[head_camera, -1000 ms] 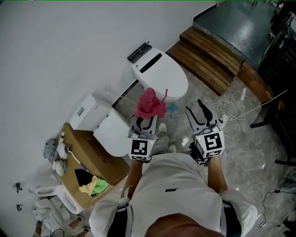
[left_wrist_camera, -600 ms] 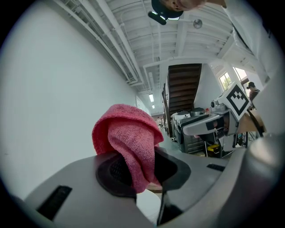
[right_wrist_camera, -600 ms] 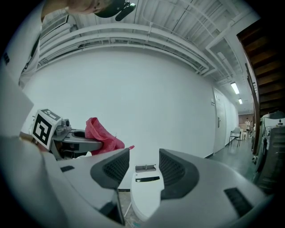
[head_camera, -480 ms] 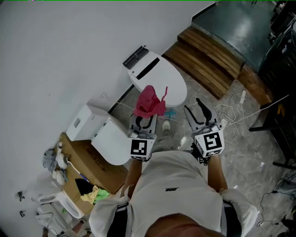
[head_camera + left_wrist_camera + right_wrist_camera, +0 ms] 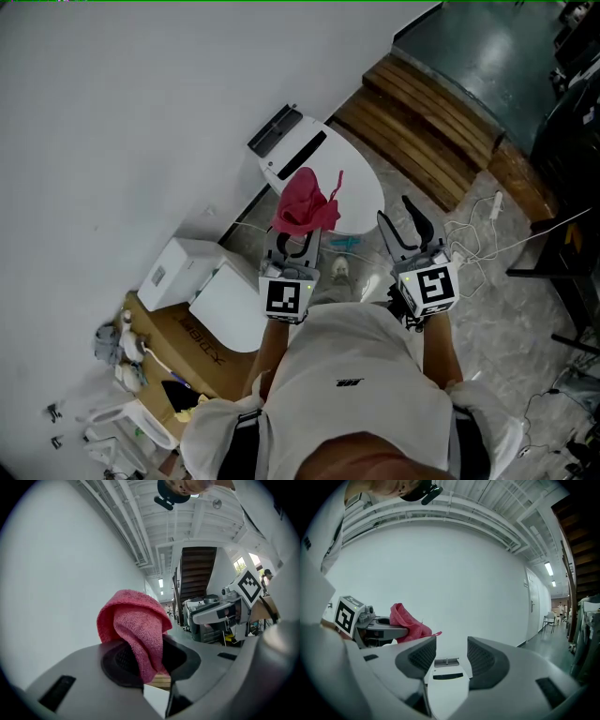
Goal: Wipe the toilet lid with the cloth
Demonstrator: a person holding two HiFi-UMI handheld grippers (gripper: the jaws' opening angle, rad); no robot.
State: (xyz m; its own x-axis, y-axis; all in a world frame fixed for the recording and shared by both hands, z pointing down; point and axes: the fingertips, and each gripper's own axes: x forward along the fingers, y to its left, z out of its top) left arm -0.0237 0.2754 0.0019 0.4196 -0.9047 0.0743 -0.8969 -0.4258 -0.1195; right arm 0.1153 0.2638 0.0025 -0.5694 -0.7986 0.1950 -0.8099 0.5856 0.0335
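Note:
My left gripper (image 5: 298,236) is shut on a pink-red cloth (image 5: 305,203), which bunches above its jaws and hangs over the near edge of the white toilet lid (image 5: 352,173). In the left gripper view the cloth (image 5: 136,627) fills the gap between the dark pads. My right gripper (image 5: 409,225) stands open with nothing in it, to the right of the toilet's front. The right gripper view looks between the open jaws (image 5: 447,657) at the closed white lid (image 5: 445,679), with the cloth (image 5: 407,623) and the left gripper at the left.
A white wall (image 5: 122,112) runs behind the toilet. A second white toilet (image 5: 225,295) and an open cardboard box (image 5: 183,347) stand at the left. Wooden steps (image 5: 427,117) lie at the back right. White cables (image 5: 478,234) trail over the stone floor at the right.
The view has shifted, so the toilet now sits higher and closer in front of the grippers. Both grippers hold the same pose, the left one still gripping the cloth.

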